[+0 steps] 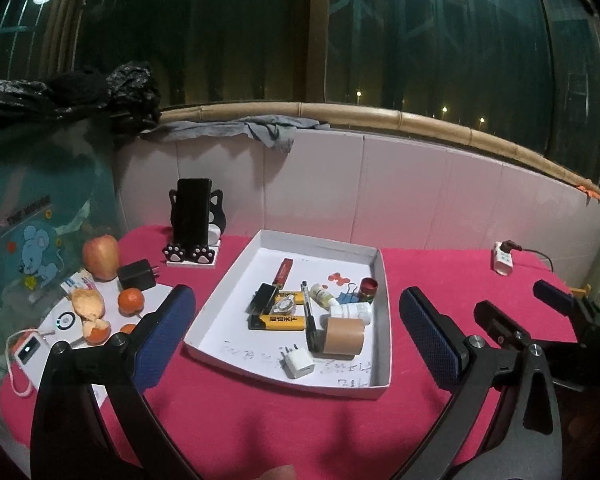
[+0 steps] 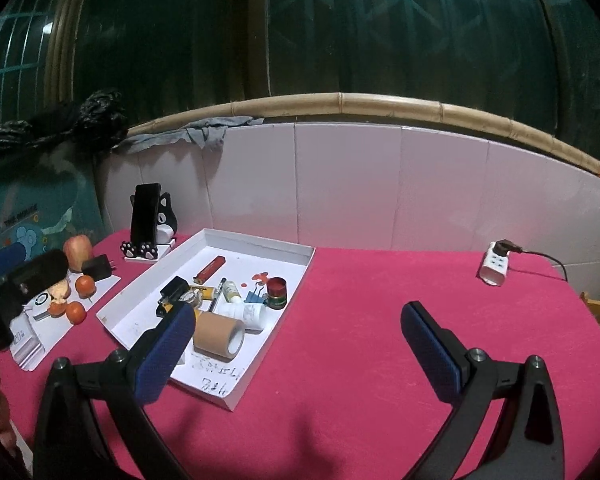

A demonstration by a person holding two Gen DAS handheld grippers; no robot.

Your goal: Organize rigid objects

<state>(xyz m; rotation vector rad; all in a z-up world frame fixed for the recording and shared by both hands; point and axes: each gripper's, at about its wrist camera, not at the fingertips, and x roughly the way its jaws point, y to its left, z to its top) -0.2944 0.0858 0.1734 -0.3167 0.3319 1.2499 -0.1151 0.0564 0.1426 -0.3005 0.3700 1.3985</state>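
A shallow white tray (image 1: 228,296) lies on the red cloth. It holds a tan tape roll (image 1: 344,336), a white charger plug (image 1: 298,364), yellow batteries (image 1: 278,322), a red lighter (image 1: 284,272), a white bottle (image 1: 352,312), a red tin (image 1: 368,288), a blue binder clip (image 1: 348,294) and a pen (image 1: 309,316). My left gripper (image 1: 297,294) hangs open above the tray's near side, holding nothing. My right gripper (image 2: 299,309) is open and empty over the cloth, just right of the tray (image 2: 140,316) and the tape roll (image 2: 218,336).
Left of the tray are a phone on a cat stand (image 1: 192,220), an apple (image 1: 100,256), a black charger (image 1: 137,275), tangerines (image 1: 131,301) and a white power bank (image 1: 28,350). A power strip (image 2: 496,266) sits at the far right. A tiled wall runs along the back.
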